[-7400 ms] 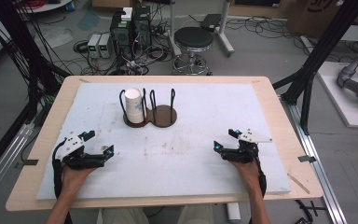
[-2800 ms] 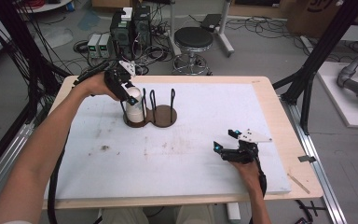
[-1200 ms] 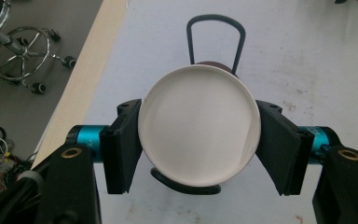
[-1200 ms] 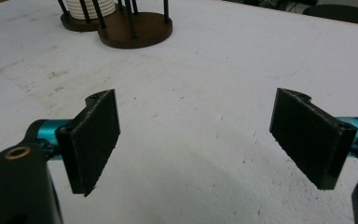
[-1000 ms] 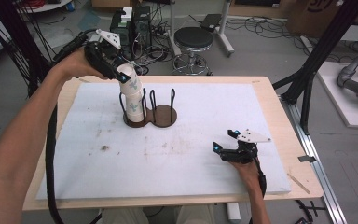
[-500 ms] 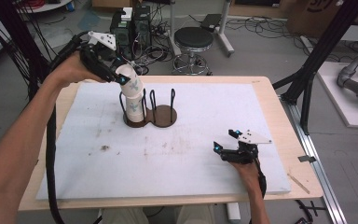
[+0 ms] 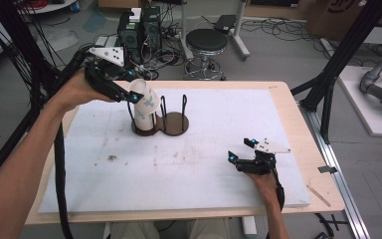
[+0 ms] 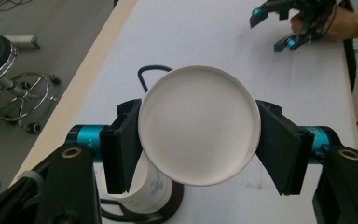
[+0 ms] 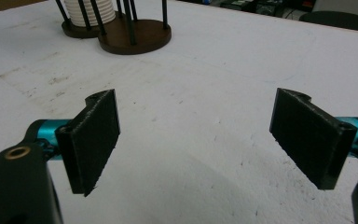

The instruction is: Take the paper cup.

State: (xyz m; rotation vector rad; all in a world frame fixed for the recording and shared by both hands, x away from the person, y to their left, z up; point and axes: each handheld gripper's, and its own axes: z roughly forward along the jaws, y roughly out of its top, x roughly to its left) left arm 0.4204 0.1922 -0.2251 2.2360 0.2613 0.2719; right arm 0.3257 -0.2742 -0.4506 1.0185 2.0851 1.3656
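left gripper (image 7: 132,95): clamped on cup (image 7: 145,97), just above the stack (image 7: 143,121) in the holder (image 7: 174,124)
cup axis: tilted, base toward gripper
right gripper (image 7: 239,151): jaws apart, empty, resting well apart from holder

Open mat (image 7: 204,179) mid-table; cup rack (image 7: 171,117) w/ upright rods at rear-left.

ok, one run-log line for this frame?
left gripper: shut on top paper cup, tilted above cup stack | holder: right slot empty | right gripper: open, resting on table
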